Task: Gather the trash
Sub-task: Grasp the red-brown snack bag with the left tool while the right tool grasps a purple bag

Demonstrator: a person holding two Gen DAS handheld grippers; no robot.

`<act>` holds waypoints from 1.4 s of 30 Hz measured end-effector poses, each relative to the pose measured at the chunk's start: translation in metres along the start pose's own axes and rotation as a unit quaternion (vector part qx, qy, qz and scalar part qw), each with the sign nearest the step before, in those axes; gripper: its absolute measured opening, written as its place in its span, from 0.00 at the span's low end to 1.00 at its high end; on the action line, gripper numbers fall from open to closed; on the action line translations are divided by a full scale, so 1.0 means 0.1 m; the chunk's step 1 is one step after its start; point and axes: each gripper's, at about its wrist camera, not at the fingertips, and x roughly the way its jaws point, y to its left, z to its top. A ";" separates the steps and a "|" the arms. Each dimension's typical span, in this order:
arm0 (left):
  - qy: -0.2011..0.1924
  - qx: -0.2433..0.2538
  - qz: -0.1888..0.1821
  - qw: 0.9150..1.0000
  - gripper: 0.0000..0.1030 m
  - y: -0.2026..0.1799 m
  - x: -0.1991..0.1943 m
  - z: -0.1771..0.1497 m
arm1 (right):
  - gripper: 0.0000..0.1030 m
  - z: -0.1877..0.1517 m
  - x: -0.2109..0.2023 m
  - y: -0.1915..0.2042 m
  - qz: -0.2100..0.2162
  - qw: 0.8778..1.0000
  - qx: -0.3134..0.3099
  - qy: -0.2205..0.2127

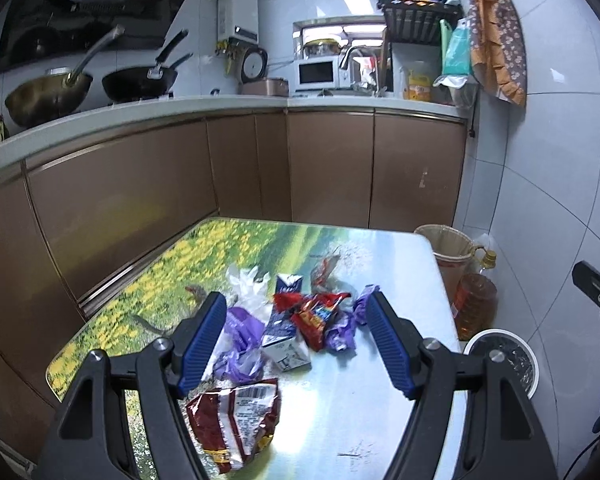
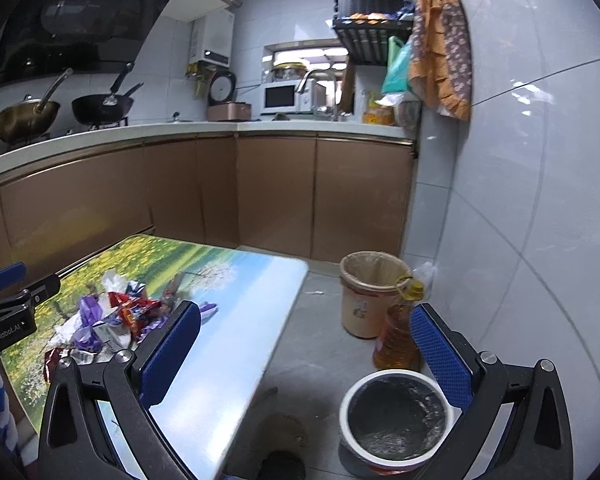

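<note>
A heap of trash lies on the low table (image 1: 372, 400): a blue and white carton (image 1: 284, 332), red snack wrappers (image 1: 316, 316), purple wrappers (image 1: 240, 336), a white plastic bag (image 1: 248, 284) and a dark red snack bag (image 1: 236, 416) nearest me. My left gripper (image 1: 296, 308) is open and empty, hovering just above the heap. My right gripper (image 2: 308, 320) is open and empty, to the right of the table above the floor. The heap (image 2: 116, 316) shows at the left of the right wrist view. A white bin with a black liner (image 2: 396, 416) stands on the floor below the right gripper.
A beige bin with a liner (image 2: 370, 296) and an oil bottle (image 2: 398, 332) stand on the floor by the tiled wall. Brown cabinets (image 1: 260, 168) run behind the table, with pans (image 1: 140, 80) on the counter. The left gripper's body (image 2: 8, 308) shows at the left edge.
</note>
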 end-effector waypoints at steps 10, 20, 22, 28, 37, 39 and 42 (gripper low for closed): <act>0.067 -0.028 0.028 0.997 0.68 0.82 0.10 -0.35 | 0.96 -0.21 0.61 0.44 0.158 0.983 -0.016 0.095; 0.160 -0.046 -0.048 0.985 0.68 0.93 0.49 -0.87 | 0.66 -0.52 1.10 1.03 0.230 0.954 -0.059 0.181; 0.167 -0.060 -0.051 0.983 0.68 0.98 0.56 -0.89 | 0.63 -0.54 1.16 1.08 0.235 0.951 -0.065 0.191; 0.191 -0.103 -0.082 0.973 0.67 1.11 0.77 -0.97 | 0.56 -0.54 1.34 1.27 0.263 0.938 -0.074 0.212; 0.210 -0.124 -0.108 0.964 0.50 1.14 0.92 -1.09 | 0.44 -0.50 1.76 1.41 0.284 0.926 -0.048 0.245; 0.209 -0.123 -0.112 0.964 0.44 1.13 0.93 -1.10 | 0.44 -0.50 1.85 1.44 0.287 0.924 -0.041 0.249; 0.210 -0.124 -0.118 0.962 0.34 1.13 0.96 -1.09 | 0.44 -0.48 1.97 1.51 0.290 0.922 -0.033 0.255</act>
